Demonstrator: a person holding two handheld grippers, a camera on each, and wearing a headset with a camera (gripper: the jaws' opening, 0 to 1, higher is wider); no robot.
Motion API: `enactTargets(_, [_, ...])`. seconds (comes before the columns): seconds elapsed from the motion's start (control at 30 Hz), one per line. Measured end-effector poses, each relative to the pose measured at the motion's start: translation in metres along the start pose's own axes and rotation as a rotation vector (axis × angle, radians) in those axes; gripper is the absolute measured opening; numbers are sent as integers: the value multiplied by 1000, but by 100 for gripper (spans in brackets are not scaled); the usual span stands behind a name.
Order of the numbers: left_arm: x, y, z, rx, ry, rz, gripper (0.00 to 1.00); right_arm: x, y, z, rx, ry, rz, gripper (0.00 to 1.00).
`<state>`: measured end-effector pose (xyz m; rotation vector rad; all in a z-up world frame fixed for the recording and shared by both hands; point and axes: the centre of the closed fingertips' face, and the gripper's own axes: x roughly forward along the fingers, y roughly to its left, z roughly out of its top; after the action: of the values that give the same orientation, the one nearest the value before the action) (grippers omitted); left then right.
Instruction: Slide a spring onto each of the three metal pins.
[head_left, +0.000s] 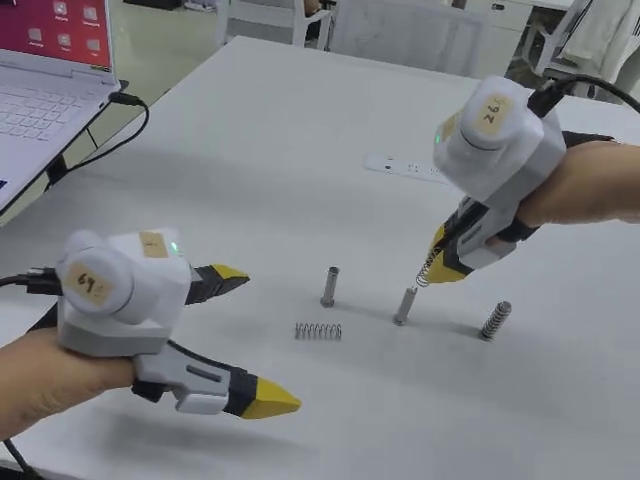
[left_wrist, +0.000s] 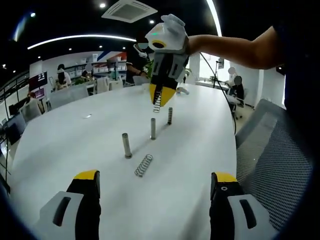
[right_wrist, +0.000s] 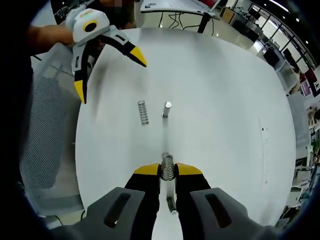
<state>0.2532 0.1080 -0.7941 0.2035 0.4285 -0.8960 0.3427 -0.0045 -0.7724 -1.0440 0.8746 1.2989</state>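
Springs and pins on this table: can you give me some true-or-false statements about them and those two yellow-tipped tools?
The head view's leftmost pin is bare. True.
The right gripper is empty. False: it is shut on a spring above the middle pin.
The left gripper is open. True.
The loose spring stands upright. False: it lies flat on the table.

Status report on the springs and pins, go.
Right tongs shut on a spring, poised above the middle pin. Left tongs open, hovering. End pin wears its spring; bare pin, loose spring beside it. Nothing in the way.
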Motion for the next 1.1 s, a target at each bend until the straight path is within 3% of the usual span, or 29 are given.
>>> enactTargets(0.67, [1, -2, -2, -1, 7, -10, 86, 19, -2, -3, 12, 24, 36, 9])
enactTargets(1.1, [-2, -2, -5, -1, 14, -10, 85, 44, 0, -8, 18, 65, 43, 9])
